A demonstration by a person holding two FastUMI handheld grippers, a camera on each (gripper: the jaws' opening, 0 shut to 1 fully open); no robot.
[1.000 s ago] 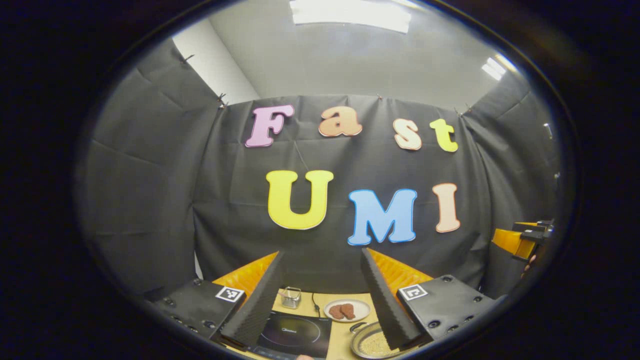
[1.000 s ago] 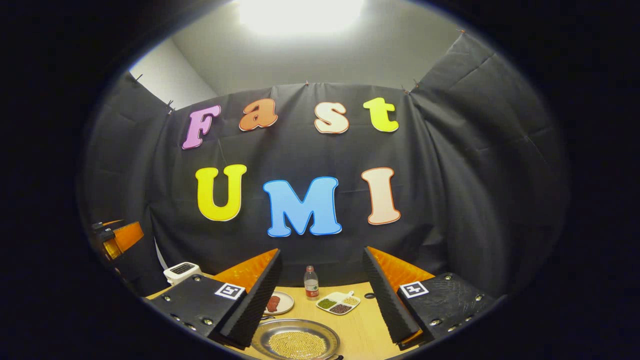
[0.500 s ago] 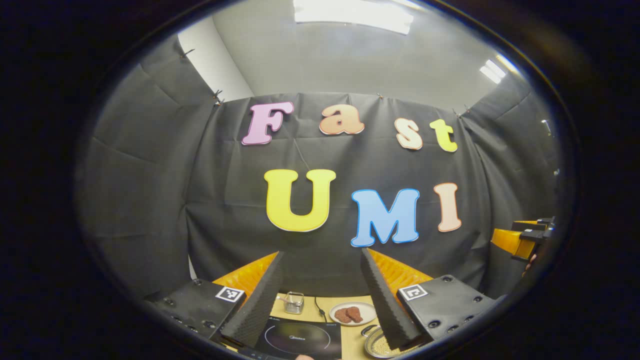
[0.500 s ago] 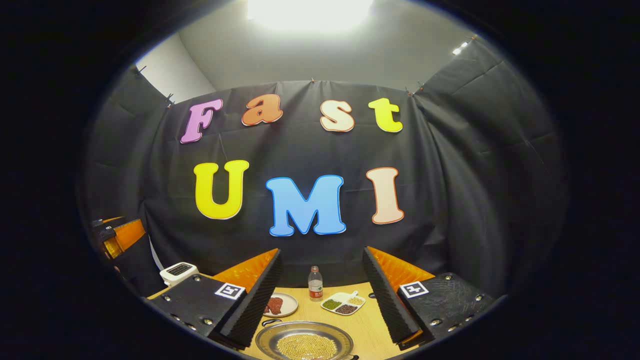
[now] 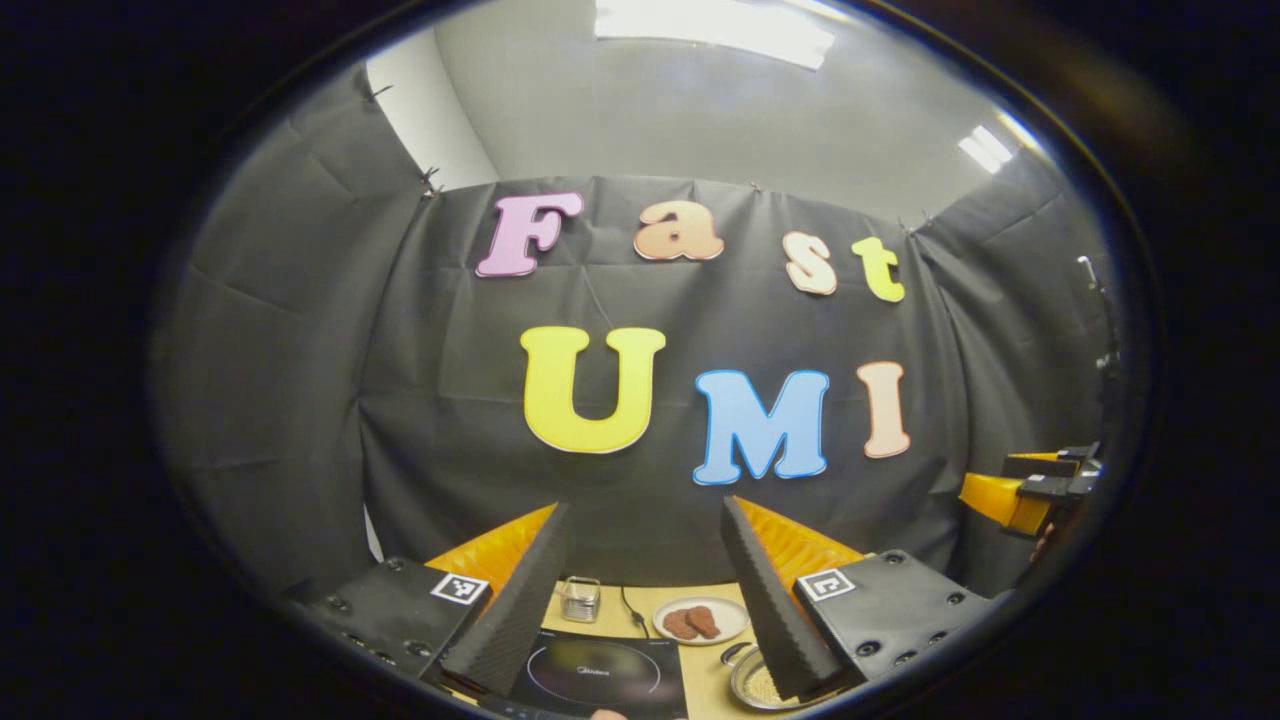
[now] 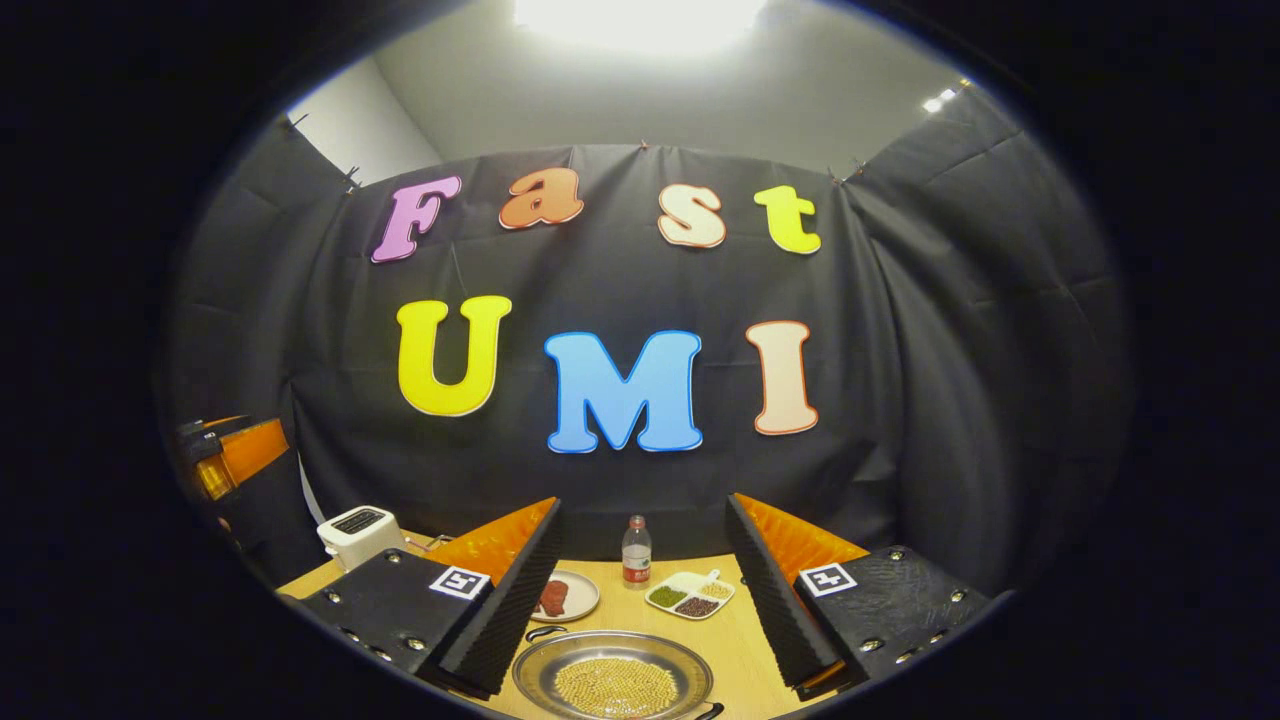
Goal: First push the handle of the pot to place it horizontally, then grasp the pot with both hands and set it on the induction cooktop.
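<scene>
The booth is lit from above by ceiling panels [image 5: 712, 28], blown out to white glare in the right gripper view [image 6: 640, 12]. Straight lines are bent strongly toward the edges, and the rims are darkened and softened.

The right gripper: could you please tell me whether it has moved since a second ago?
Yes: the right gripper has tipped downward; the pot and bottle sit higher.

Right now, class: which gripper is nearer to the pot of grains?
Right. The right gripper has the pot directly below its open fingers; the left gripper is over the cooktop, pot off to its right.
</scene>
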